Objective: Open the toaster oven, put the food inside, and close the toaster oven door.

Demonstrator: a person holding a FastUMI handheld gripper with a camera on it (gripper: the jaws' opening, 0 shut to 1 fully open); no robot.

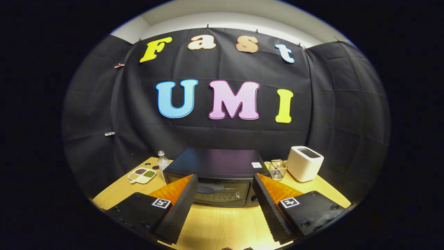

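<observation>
A black toaster oven (216, 163) stands on the wooden table (222, 225), straight ahead of the fingers. Its glass door (222, 192) faces me and looks closed. My gripper (224, 181) is open, with its two fingers spread wide to either side of the door and nothing held between them. The fingertips hang above the table, a short way in front of the oven. I cannot pick out the food item for certain.
A white divided dish (141, 175) with small fillings and a clear bottle (162, 163) sit left of the oven. On the right are a small wire holder (277, 170) and a white pop-up toaster (304, 163). Black cloth walls close the booth behind.
</observation>
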